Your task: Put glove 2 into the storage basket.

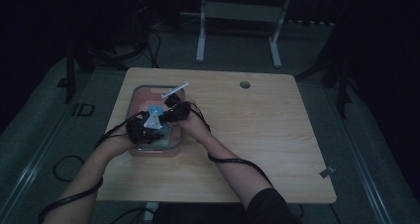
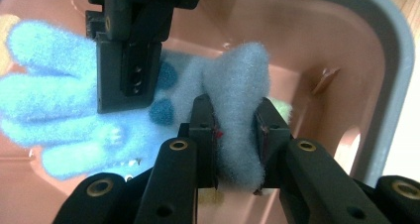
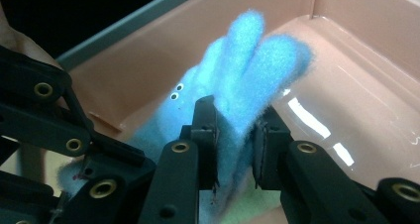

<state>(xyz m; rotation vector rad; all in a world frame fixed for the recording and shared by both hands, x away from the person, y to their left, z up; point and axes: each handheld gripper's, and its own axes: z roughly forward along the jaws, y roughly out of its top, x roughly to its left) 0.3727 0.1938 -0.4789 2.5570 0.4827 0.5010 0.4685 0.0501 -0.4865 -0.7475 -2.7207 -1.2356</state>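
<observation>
A fuzzy light-blue glove [image 1: 154,110] hangs between my two grippers above a pink tub with a grey rim [image 1: 133,97] on the left part of the table. My left gripper [image 2: 233,112] is shut on the glove's paler cuff [image 2: 240,70]. The glove's fingers [image 2: 44,100] spread to the left in that view, where one of the right gripper's fingers [image 2: 130,70] covers the palm. My right gripper [image 3: 235,120] is shut on the glove [image 3: 252,50] near its fingers, which point up over the tub's floor [image 3: 346,85]. The left gripper's black body [image 3: 74,149] sits at the lower left.
A thin white stick-like object [image 1: 174,89] lies across the tub's far rim. Something pale green [image 3: 257,206] lies in the tub under the glove. The wooden table [image 1: 257,135] has a round cable hole [image 1: 244,84]. Cables trail off the near edge.
</observation>
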